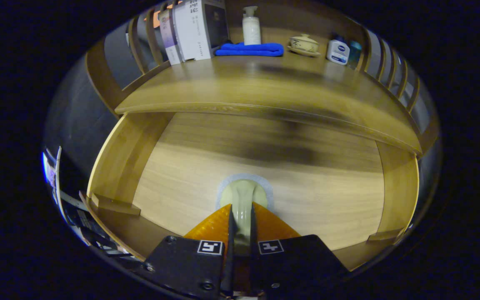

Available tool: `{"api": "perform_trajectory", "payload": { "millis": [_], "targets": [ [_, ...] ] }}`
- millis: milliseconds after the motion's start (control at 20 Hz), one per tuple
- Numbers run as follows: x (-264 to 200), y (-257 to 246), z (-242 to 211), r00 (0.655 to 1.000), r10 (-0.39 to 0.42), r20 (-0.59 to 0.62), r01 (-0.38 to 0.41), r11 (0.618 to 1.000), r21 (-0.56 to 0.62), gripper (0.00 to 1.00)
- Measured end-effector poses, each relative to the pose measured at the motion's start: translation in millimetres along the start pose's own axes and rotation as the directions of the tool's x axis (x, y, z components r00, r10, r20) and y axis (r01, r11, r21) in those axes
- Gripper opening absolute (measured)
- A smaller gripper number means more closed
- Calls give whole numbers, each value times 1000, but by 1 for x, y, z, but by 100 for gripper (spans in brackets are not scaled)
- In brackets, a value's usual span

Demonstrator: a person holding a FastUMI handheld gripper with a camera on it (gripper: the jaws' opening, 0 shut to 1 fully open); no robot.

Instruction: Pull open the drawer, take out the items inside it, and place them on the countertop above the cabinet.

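Pinching a pale, smooth spoon (242,200) by its slim handle low in the frame, the jaws of the gripper (240,221) held it closed over the open drawer (190,166), where it looked light but slippery.

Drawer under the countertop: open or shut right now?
Open. The drawer is pulled out from under the countertop, its wooden floor and side walls exposed. The gripper is shut on a pale hook inside it.

My gripper (240,216) has two orange fingers (213,225) on black plates with silver screws, each plate bearing a small black-and-white square marker.
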State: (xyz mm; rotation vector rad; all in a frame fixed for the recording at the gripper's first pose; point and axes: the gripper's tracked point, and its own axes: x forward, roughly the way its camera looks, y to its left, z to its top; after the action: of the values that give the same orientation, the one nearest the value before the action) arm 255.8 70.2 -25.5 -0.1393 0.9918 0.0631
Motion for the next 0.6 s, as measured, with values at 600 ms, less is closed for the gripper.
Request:
{"api": "perform_trajectory", "payload": {
  "millis": [600],
  "targets": [
    [-27,-13,22,998,-24,63,27,998,-51,15]
  ]
}}
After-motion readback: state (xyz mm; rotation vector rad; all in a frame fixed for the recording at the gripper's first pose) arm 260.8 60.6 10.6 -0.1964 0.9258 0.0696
